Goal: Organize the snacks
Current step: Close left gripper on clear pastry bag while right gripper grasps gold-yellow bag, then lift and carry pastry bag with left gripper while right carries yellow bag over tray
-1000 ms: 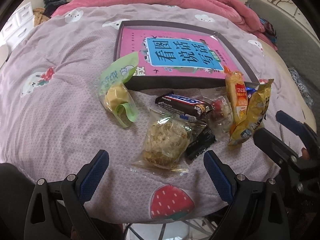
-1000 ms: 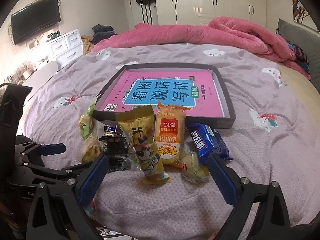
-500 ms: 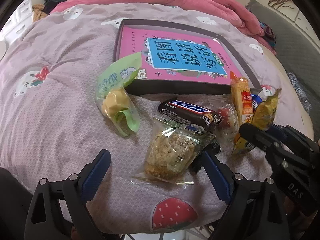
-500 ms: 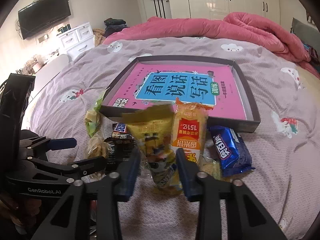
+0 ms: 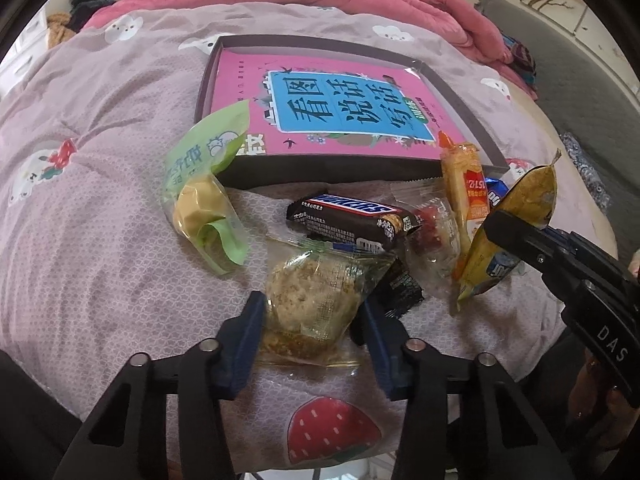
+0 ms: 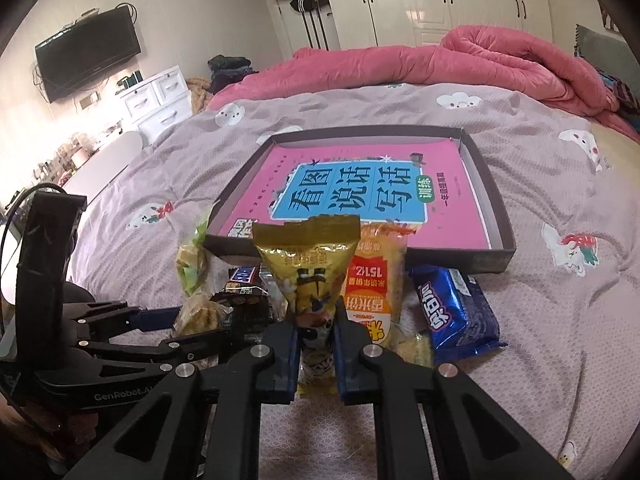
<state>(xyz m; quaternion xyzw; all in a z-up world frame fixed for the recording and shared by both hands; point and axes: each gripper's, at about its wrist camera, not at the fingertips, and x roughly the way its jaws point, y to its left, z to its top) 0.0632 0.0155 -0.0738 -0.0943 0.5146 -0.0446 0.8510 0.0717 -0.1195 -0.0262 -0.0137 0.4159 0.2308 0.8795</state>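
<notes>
Gripping both at once: the left tool (image 5: 310, 322) has its blue pads pressed on either side of a clear, crinkly cake pack (image 5: 316, 300) holding a rough, crumbly round, and the right tool (image 6: 316, 338) is clamped on the lower half of a glossy yellow bag (image 6: 310, 272), which stands upright.

Both packs sit among the snacks on the bed (image 5: 100, 240), just in front of a shallow dark tray (image 5: 320, 170) with a pink book (image 5: 332, 100) lying flat in it. A green pouch (image 5: 204, 184) with a pale lump inside leans on the tray's near wall. A dark, shiny Snickers bar (image 5: 348, 216) lies just behind the cake pack, touching it, and an orange cracker pack (image 5: 466, 188) stands next to the yellow bag.

Only the right wrist view shows the blue Oreo pack (image 6: 456, 312) whole, along with the room: a wall TV (image 6: 88, 56), white drawers (image 6: 160, 96) and white wardrobes (image 6: 400, 0). Only the left wrist view shows the strawberry print (image 5: 332, 428) at the bed's near edge.

The bedspread is mauve, finely patterned and soft-looking, with cartoon prints; a rumpled pink quilt (image 6: 420, 60) lies across its far end.
</notes>
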